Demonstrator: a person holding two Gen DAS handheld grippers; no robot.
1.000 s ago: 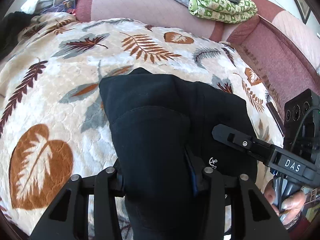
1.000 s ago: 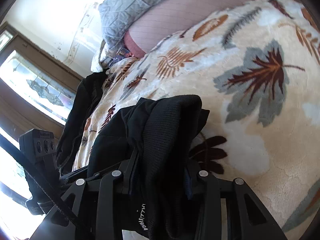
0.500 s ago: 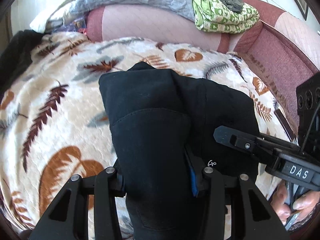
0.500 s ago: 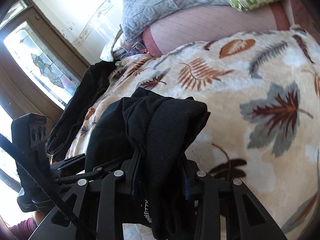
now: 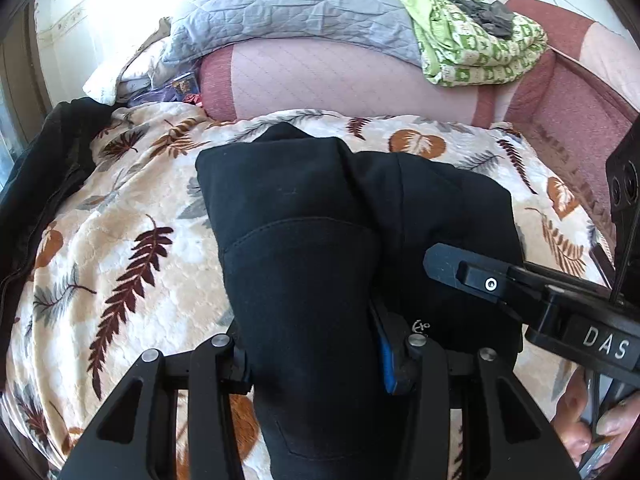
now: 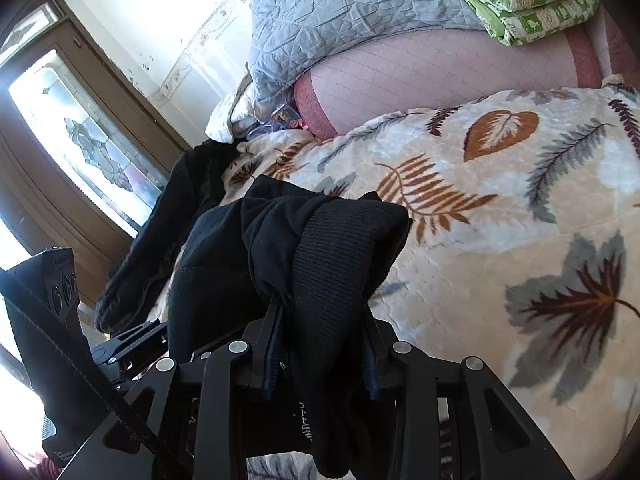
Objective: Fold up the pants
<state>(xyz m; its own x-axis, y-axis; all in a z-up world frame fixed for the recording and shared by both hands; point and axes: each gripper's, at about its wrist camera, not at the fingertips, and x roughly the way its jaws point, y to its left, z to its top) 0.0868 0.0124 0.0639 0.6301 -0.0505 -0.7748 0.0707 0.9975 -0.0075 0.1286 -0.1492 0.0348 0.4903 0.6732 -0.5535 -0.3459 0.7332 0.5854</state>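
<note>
Black fleece fills the near field of both wrist views. In the left view, the left claw point(image 5: 316, 360) is clamped on a thick fold of the black pants point(image 5: 304, 216), the cloth rising from six o'clock between the fingers point(image 5: 390, 364) and spreading toward twelve o'clock, where its far edge hangs over the leaf-print blanket point(image 5: 132, 208). A curved seam crosses the gripped panel near the centre of the frame. At three to four o'clock the right claw point(image 5: 436, 258) reaches in from the side, its fingertip lying against the same garment, with white lettering on its body and the person's hand point(image 5: 592, 420) on the handle at about four o'clock.

In the right view, the right claw point(image 6: 320, 356) is likewise clamped on the pants point(image 6: 328, 256), here on a ribbed band bunched between its fingers point(image 6: 370, 368), the bundle lifted above the blanket point(image 6: 500, 240). At eight o'clock the body of the left claw point(image 6: 132, 340) sits just beside the cloth.

Farther off, the blanket covers a sofa seat, cream with brown and grey leaves. A second dark garment point(image 5: 36, 184) lies on its edge at nine o'clock of the left view. Beyond the blanket stands the pink sofa back point(image 5: 340, 80), with a grey quilted pillow point(image 5: 288, 4) on top at twelve o'clock and a folded green patterned cloth point(image 5: 476, 48) at one o'clock. In the right view a window point(image 6: 80, 144) with leaded glass shows at ten o'clock.
</note>
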